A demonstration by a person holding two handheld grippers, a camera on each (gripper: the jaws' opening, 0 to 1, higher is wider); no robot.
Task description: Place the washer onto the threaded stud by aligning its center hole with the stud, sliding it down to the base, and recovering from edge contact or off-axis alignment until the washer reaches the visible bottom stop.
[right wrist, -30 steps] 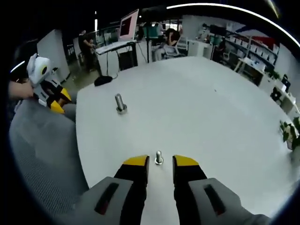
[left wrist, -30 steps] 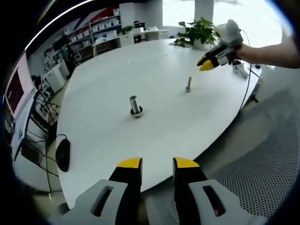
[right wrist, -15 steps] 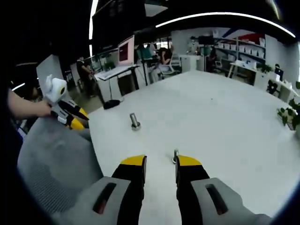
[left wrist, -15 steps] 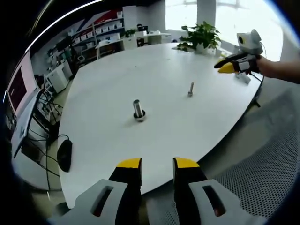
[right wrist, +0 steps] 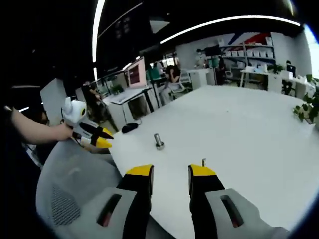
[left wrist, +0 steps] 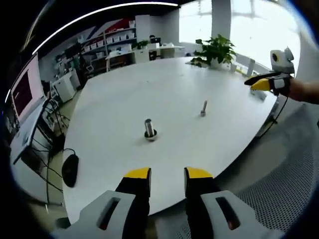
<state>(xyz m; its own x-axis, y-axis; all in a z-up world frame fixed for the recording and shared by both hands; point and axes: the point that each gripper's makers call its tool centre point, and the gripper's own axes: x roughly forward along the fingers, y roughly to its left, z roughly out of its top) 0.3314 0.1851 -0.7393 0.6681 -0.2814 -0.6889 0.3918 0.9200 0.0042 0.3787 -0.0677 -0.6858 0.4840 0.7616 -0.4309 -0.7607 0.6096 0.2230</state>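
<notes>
A big white table [left wrist: 124,89] takes up most of the left gripper view. It also shows in the right gripper view [right wrist: 239,124]. A grey mesh chair [right wrist: 70,184] sits at 8 o'clock in the right gripper view, close to the table edge.

The left gripper [left wrist: 167,175] rises from 6 o'clock in its own view. Its two yellow-tipped jaws stand a little apart, and nothing is between them. It hangs over the near edge of the table. The same gripper shows at 9 o'clock in the right gripper view [right wrist: 102,142], held in a person's hand [right wrist: 62,133].

The right gripper [right wrist: 170,173] rises from 6 o'clock in its own view. Its jaws are a little apart too, and they hold nothing. It shows far off at 2 o'clock in the left gripper view [left wrist: 259,83], past the table edge.

A green plant [left wrist: 217,49] stands at 1 o'clock on the far side of the table. A black mouse [left wrist: 70,170] lies at 8 o'clock, beside the table.

The fat metal stud with a ring at its base [left wrist: 149,129] stands upright near the middle of the table. It also shows near the middle of the right gripper view [right wrist: 159,141]. I cannot tell if the ring is the washer.

The thin bolt [left wrist: 203,108] stands upright at 2 o'clock from the fat stud, well apart from it. In the right gripper view it is just above the right jaw tip [right wrist: 203,162].
</notes>
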